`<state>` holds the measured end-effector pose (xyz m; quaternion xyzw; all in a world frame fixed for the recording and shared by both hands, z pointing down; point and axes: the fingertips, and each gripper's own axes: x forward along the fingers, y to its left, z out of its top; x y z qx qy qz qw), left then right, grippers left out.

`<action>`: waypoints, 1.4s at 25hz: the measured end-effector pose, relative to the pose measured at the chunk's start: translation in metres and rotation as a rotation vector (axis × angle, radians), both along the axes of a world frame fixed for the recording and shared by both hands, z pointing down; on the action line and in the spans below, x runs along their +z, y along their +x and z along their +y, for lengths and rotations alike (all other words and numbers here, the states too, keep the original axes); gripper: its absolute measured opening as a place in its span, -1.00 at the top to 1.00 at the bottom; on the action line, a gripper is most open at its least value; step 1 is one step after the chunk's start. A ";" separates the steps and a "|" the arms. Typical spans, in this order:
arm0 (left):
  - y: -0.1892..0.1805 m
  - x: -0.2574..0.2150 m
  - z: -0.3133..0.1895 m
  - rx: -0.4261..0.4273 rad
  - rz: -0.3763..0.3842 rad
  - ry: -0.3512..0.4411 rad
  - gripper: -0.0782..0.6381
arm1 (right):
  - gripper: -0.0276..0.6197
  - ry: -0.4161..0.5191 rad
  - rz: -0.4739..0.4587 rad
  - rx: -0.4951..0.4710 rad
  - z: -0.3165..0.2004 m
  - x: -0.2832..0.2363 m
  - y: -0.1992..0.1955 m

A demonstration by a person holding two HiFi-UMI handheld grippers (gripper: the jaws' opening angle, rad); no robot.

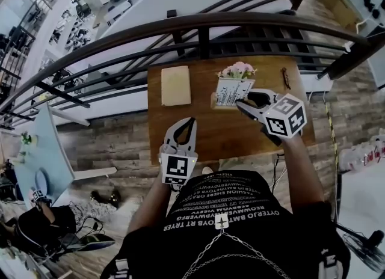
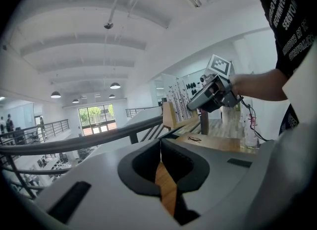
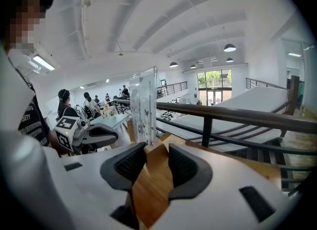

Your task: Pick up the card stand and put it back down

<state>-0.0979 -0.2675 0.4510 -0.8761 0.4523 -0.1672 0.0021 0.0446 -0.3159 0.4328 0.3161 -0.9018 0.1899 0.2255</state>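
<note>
The card stand is a clear upright holder with a printed card, at the far middle of the wooden table. My right gripper reaches it from the right. In the right gripper view the card stand rises straight from the jaw tips of the right gripper, its light foot caught between them. The jaws stay wide around it. Whether the foot touches the table I cannot tell. My left gripper hovers at the table's near edge, tips together and empty; in its own view the left gripper faces the card stand.
A pot of pink flowers stands just behind the stand. A tan pad lies at the far left of the table. A small dark item lies at the far right. A dark railing runs along the table's far side, over a drop.
</note>
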 end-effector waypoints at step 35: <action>0.021 0.033 -0.052 -0.037 -0.051 -0.104 0.70 | 0.44 -0.203 0.055 0.070 -0.025 0.214 0.027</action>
